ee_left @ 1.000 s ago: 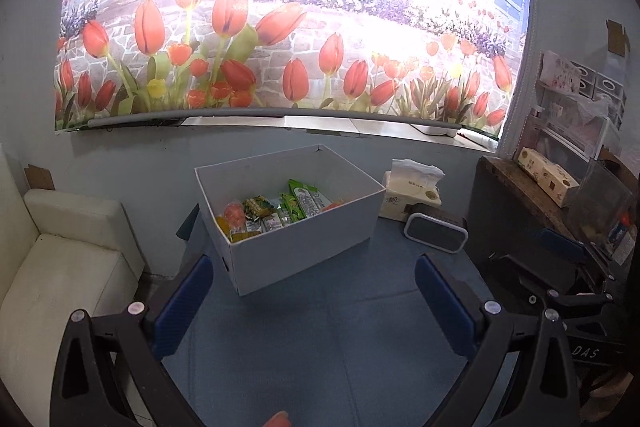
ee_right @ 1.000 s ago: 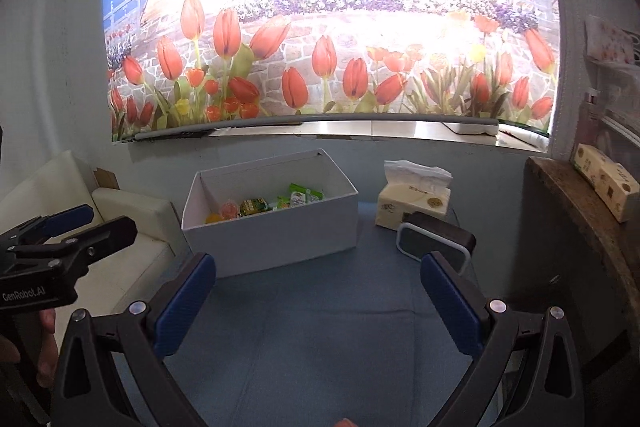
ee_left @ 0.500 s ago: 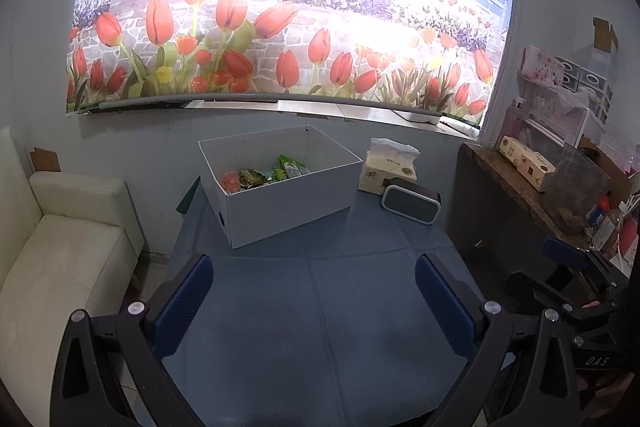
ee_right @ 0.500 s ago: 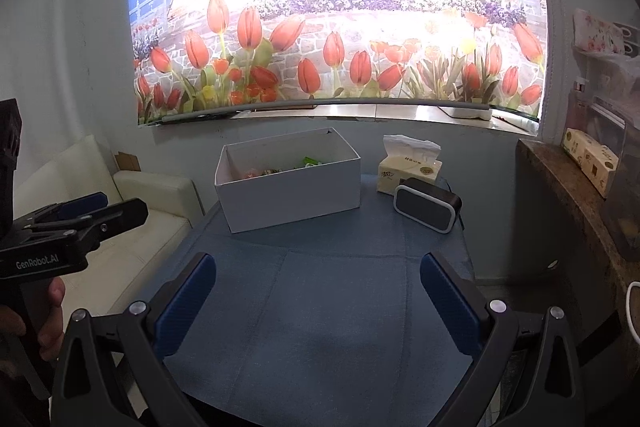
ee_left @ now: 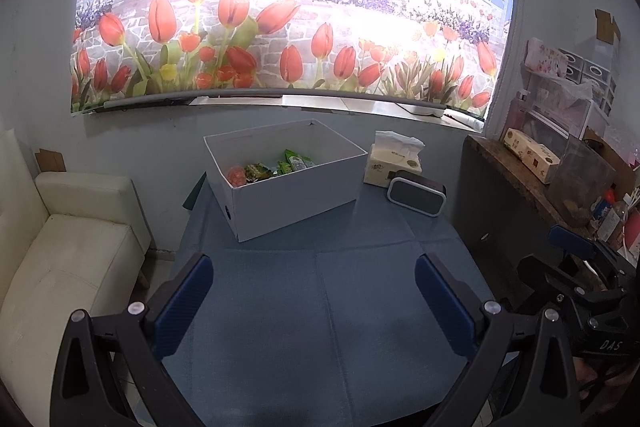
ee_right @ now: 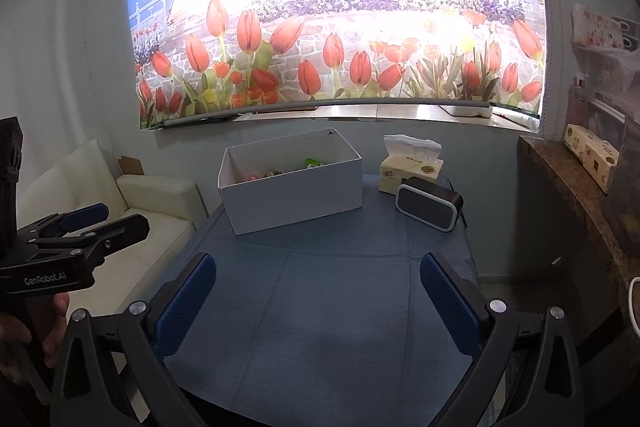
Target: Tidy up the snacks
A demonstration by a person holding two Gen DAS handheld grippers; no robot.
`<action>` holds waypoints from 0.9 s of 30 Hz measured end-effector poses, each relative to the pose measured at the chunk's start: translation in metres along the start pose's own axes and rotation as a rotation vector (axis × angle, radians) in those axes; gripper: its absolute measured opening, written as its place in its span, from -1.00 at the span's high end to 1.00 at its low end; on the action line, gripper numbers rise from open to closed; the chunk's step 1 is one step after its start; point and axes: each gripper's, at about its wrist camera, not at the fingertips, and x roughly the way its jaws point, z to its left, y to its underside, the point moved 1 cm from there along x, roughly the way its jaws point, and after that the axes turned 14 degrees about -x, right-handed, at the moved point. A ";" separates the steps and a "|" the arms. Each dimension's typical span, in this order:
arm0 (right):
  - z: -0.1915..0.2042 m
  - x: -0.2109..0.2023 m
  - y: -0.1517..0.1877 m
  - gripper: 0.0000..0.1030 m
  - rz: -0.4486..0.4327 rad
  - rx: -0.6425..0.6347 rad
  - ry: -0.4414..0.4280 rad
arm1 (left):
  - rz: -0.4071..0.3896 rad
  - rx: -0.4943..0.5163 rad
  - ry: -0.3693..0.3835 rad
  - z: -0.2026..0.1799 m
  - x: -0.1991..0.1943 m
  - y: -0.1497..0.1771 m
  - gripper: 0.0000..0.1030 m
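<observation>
Blue table cloth (ee_left: 320, 307) as landmark. At its far right corner: tissue pack (ee_left: 394, 165), with a dark speaker (ee_left: 416, 195) just in front. Left of the cloth: white sofa (ee_left: 68, 255). Behind it: tulip blind (ee_left: 280, 39) (upper part overexposed). Right of it: cluttered wooden shelf (ee_left: 516, 171).

I see a white box (ee_left: 296, 195) holding green and orange snack packets (ee_left: 272, 167) on a blue tablecloth (ee_left: 328, 307). The blind (ee_left: 288, 27) shows red tulips (some yellow) over grey stone. My gripper pads (ee_left: 182, 307) are dark blue, and the sofa (ee_left: 64, 259) is cream.
</observation>
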 end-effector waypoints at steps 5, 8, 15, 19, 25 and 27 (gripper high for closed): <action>0.001 0.001 0.001 -1.00 0.005 -0.002 0.011 | 0.005 0.003 0.002 -0.001 0.000 0.002 -1.00; 0.001 0.001 0.002 -1.00 0.006 0.002 0.007 | 0.011 0.003 0.006 0.000 0.000 0.002 -1.00; 0.003 0.000 0.001 -1.00 0.006 0.003 0.003 | 0.016 0.007 0.015 0.000 -0.002 0.003 -1.00; 0.003 0.000 0.000 -1.00 0.002 0.005 -0.004 | 0.017 0.006 0.015 0.001 -0.003 0.003 -1.00; 0.006 0.000 -0.001 -1.00 -0.002 0.001 -0.013 | 0.021 0.016 0.020 0.001 -0.004 0.005 -1.00; 0.007 0.000 -0.001 -1.00 -0.002 0.002 -0.014 | 0.022 0.016 0.018 0.002 -0.004 0.006 -1.00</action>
